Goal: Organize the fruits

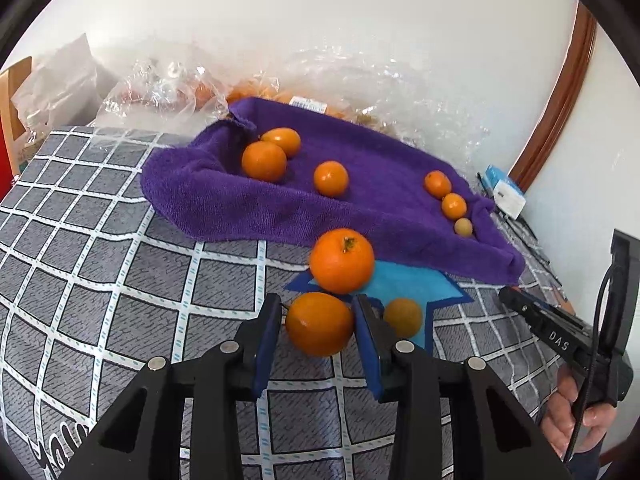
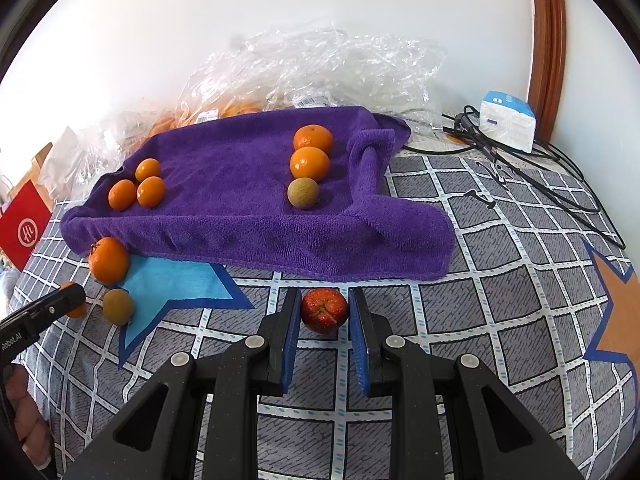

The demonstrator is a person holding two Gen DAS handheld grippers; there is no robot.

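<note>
The orange (image 1: 319,323) between the left fingers (image 1: 269,336) is likely light, firm under a thin skin that bruises if squeezed hard, and round enough to roll or squirt out of a careless pinch — best taken across its widest middle, which is where the blue pads now sit. It is smooth, glossy and evenly orange, resting on the grey checked bedcover (image 1: 120,280) just in front of a bigger orange (image 1: 342,261) with a dry stem. The left gripper (image 1: 318,322) is clenched on it, pads against both flanks.

The red fruit (image 2: 324,310) in the right gripper (image 2: 324,316) is smaller, darker and wrinkled, with a creased top; it probably gives more under pressure. Those fingers are drawn in about it, though from this view I cannot tell whether the pads quite touch its sides.

Beyond both lies the purple towel (image 2: 248,224), with oranges in two clusters — three at its left, two plus a dull brownish fruit (image 2: 303,193) at its right. A second brownish one (image 2: 118,306) sits on the blue star (image 2: 176,280). Crumpled plastic bags (image 2: 328,64) line the wall.
</note>
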